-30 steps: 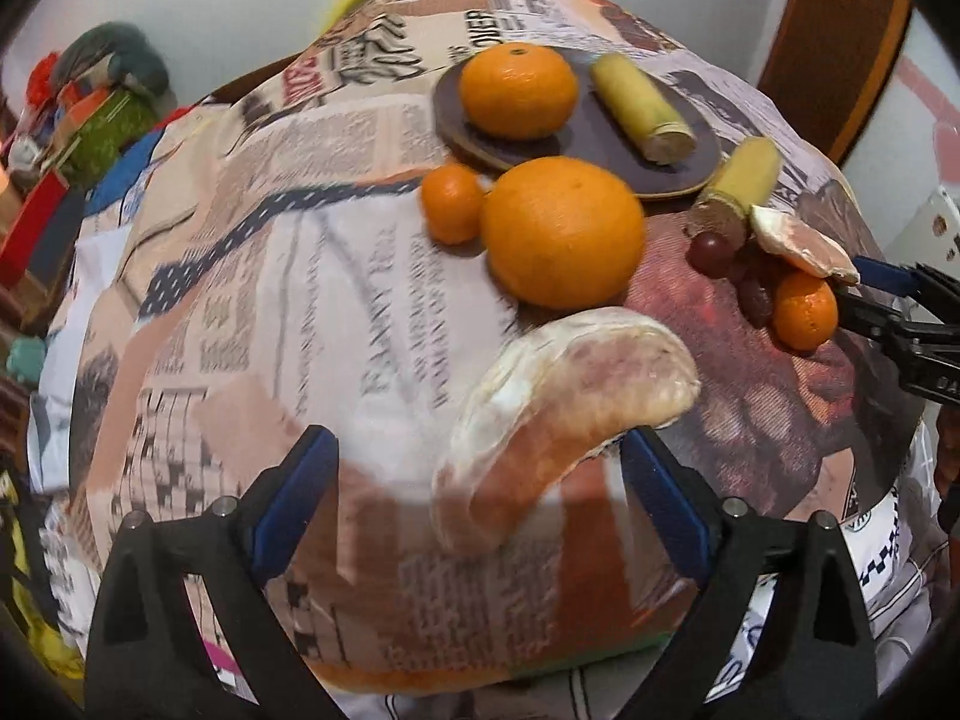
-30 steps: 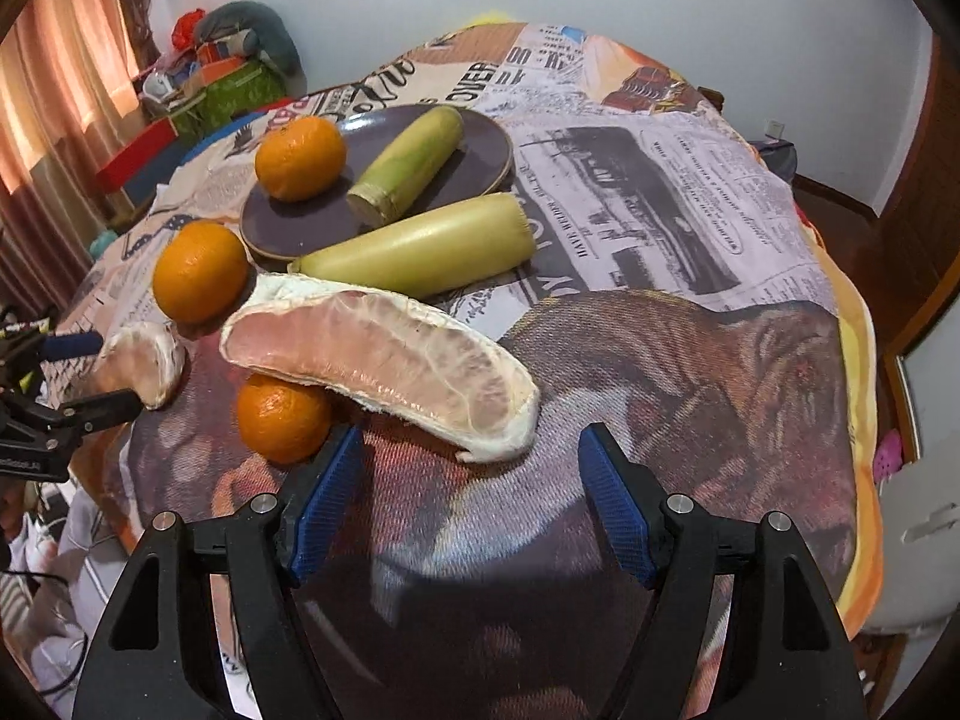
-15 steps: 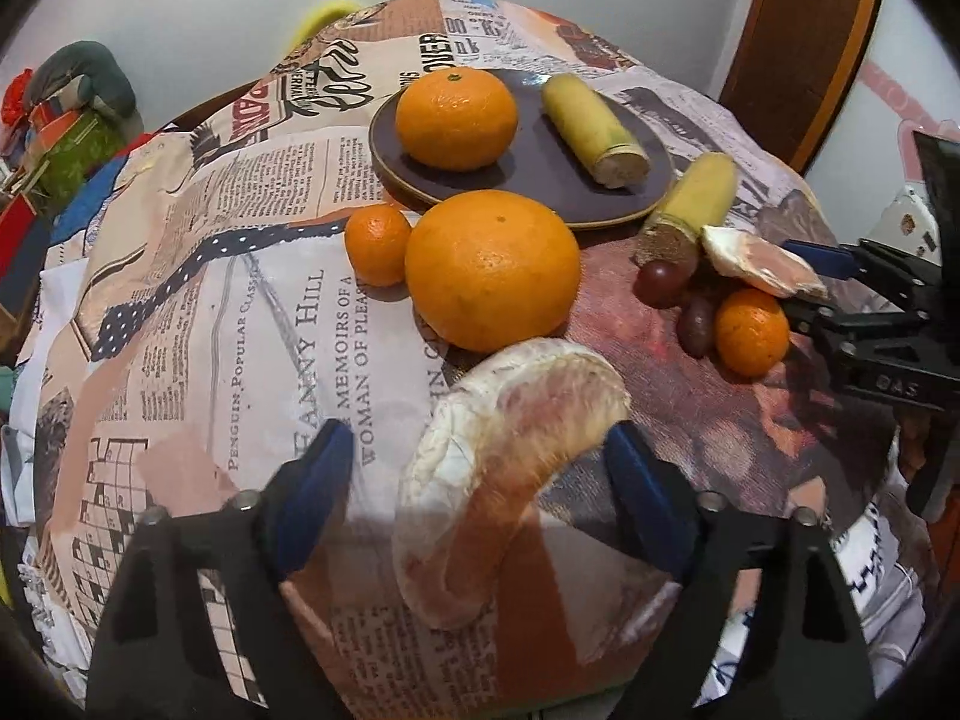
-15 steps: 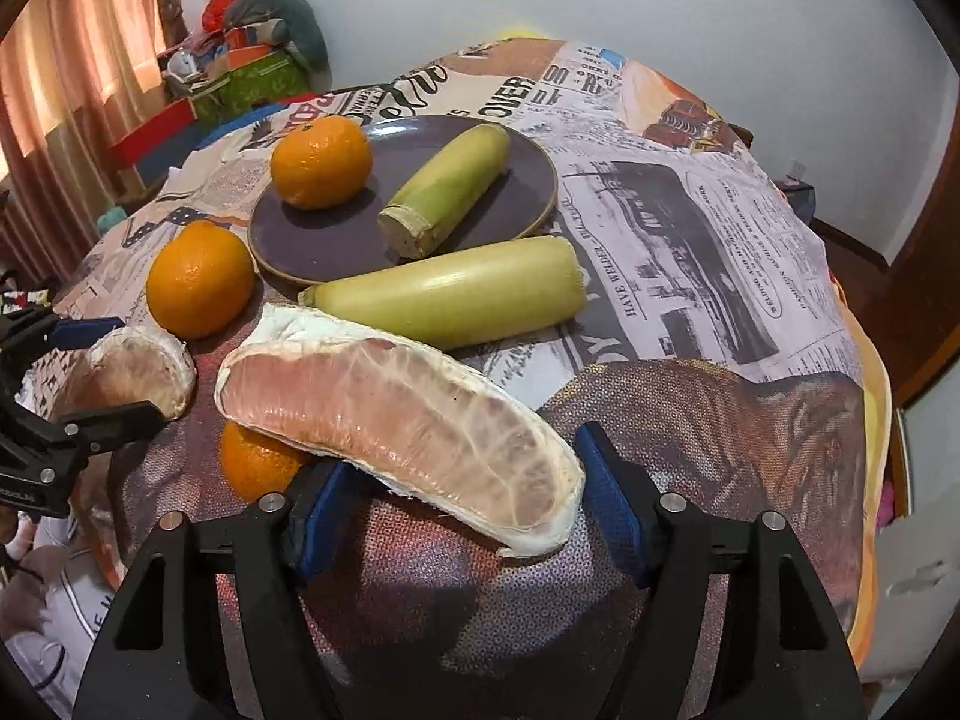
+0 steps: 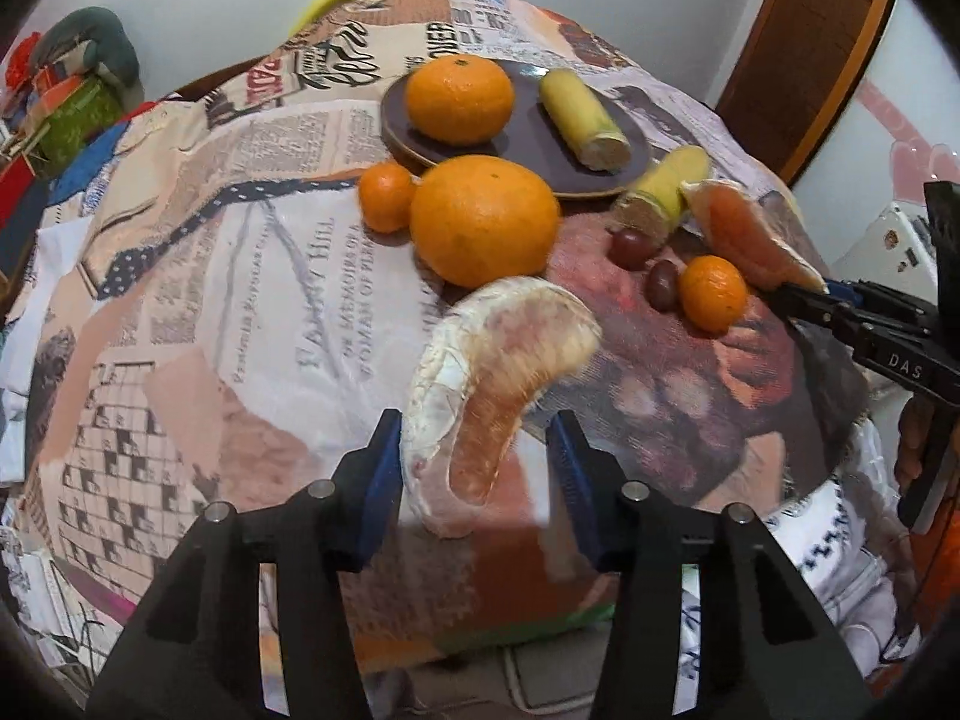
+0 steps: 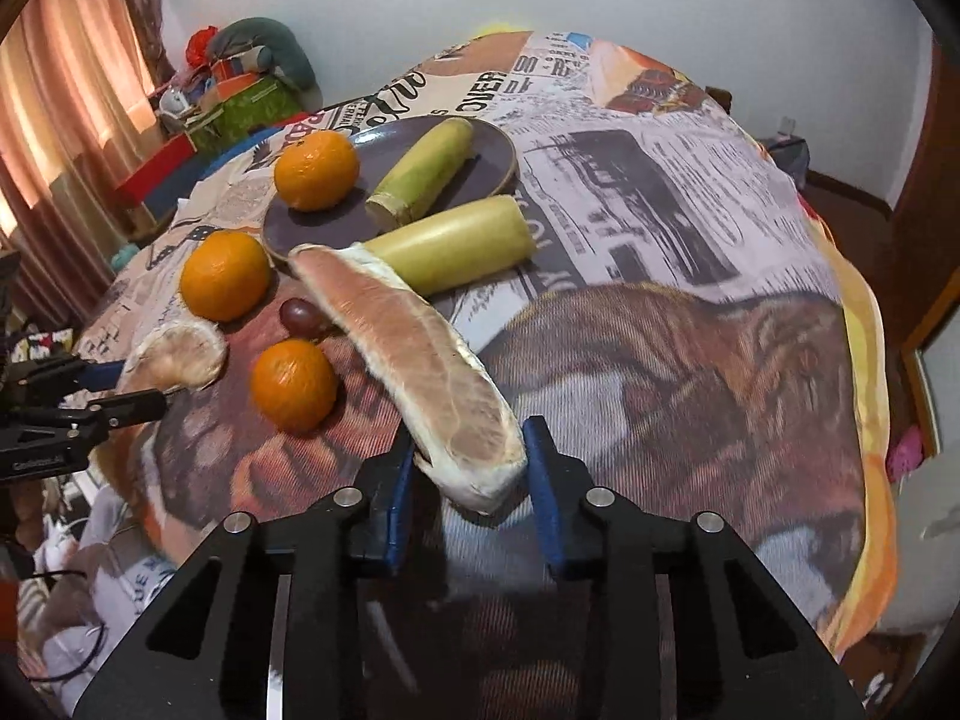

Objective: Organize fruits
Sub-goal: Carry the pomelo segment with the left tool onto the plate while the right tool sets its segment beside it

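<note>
Left wrist view: left gripper (image 5: 477, 462) astride curved pomelo segment (image 5: 492, 384), jaws just been closing, blue pads against its lower end on both sides, pinching it. Segment's upper end curls toward large orange (image 5: 485, 221), nearly touching. Small mandarin (image 5: 387, 196) touching large orange on its left. Dark plate (image 5: 540, 150) behind, carrying another orange (image 5: 459, 98) and short sugarcane piece (image 5: 585, 120). Second sugarcane piece (image 5: 660, 195) off plate at its right edge, on newspaper-print tablecloth (image 5: 240, 276). Two dark grapes (image 5: 645, 264) and another mandarin (image 5: 713, 294) just right of large orange.

Right wrist view: right gripper (image 6: 471, 480) clamped on near end of long pomelo segment (image 6: 408, 360), jaws just been closing, pads pressed to both flanks. Far end of segment tilted up over long sugarcane piece (image 6: 453, 243), lifted clear of cloth as far as can be told. Mandarin (image 6: 294, 385) just left of segment, grape (image 6: 300, 315) behind it. Left gripper (image 6: 129, 387) visible at left edge, holding curved segment (image 6: 177, 354).
</note>
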Tool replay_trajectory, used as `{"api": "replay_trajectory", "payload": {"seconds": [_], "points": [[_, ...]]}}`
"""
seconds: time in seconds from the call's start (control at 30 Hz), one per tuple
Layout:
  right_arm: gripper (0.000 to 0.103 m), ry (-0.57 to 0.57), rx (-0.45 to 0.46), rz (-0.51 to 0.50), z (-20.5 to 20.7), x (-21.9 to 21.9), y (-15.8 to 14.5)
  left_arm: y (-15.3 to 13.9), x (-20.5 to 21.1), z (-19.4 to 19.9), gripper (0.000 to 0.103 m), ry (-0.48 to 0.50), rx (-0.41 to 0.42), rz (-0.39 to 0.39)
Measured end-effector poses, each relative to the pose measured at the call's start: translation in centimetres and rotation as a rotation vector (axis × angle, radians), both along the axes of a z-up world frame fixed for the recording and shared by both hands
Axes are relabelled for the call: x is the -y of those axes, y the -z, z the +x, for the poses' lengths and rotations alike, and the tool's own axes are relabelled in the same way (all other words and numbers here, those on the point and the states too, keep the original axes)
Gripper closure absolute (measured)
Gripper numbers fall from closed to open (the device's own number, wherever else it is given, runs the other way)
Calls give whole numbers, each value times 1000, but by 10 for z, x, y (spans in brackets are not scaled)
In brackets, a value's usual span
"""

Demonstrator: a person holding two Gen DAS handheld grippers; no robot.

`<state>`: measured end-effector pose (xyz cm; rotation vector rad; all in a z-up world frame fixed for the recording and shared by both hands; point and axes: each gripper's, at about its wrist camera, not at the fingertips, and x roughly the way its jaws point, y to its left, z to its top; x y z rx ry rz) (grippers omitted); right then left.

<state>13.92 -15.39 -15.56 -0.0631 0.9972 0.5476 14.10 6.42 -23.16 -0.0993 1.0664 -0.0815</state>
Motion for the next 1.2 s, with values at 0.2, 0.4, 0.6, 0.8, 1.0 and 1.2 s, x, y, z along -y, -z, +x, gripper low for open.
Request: {"api": "replay_trajectory", "payload": {"seconds": [0.2,0.4,0.6,0.8,1.0,1.2], "points": [[76,3,-37,41,-11,8,-6,-2,6,-1,54,12,-23,-69],[73,-13,-31,22,-4,1,-5,0,12,14,54,33,-20,-16],[68,-27,-47,18,10,-10,4,5,18,28,54,63,22,56],[56,-56,-31,16,20,-25,7,7,20,30,54,51,35,66],[56,-77,0,3,23,-33,8,3,33,34,58,106,6,-13],[60,-54,5,40,20,-25,7,9,48,38,58,132,39,72]]}}
